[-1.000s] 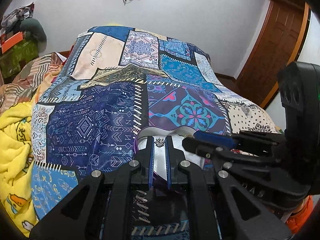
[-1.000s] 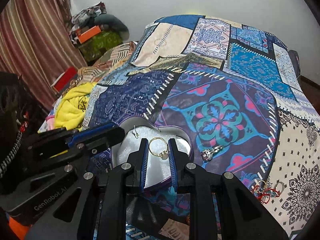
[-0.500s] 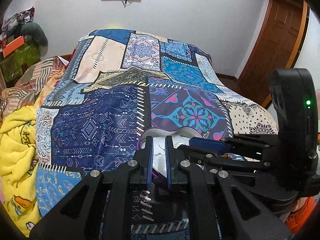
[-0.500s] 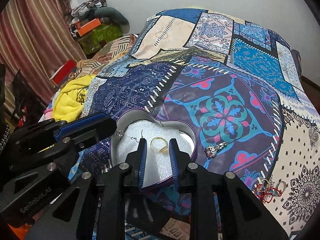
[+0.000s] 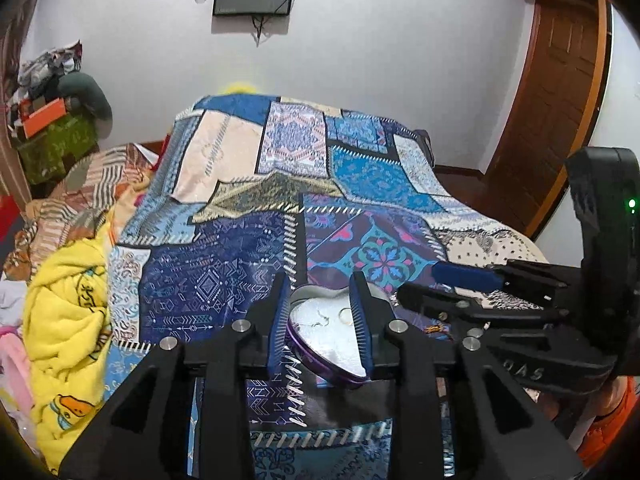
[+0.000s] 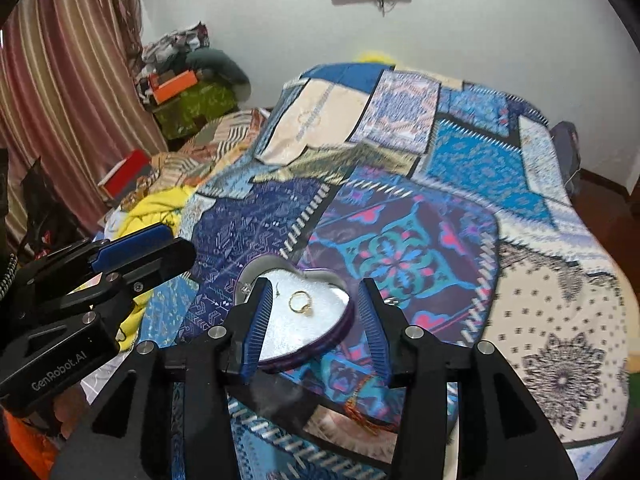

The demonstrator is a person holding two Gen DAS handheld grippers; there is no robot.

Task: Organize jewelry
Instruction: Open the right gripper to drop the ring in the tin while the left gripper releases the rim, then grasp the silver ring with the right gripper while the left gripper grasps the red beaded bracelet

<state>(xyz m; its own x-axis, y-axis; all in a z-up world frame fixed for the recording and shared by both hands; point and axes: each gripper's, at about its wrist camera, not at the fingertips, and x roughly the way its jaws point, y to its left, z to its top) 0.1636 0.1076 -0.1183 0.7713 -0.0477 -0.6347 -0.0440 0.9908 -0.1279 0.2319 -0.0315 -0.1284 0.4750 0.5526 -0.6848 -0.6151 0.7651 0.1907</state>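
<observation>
Gold ring (image 6: 301, 303) mid-tin (image 6: 344, 328) (right tongs (image 6: 316, 322) spread wide)

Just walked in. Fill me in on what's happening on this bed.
A person is sorting jewelry with a handheld gripper in each hand. Both the left gripper and the right gripper are open and empty, poised over a heart-shaped box lying on the patchwork bedspread. A gold ring lies loose on the box's white lining, along with a small earring. Some red and orange thread bands lie on the bedspread near the box.
</observation>
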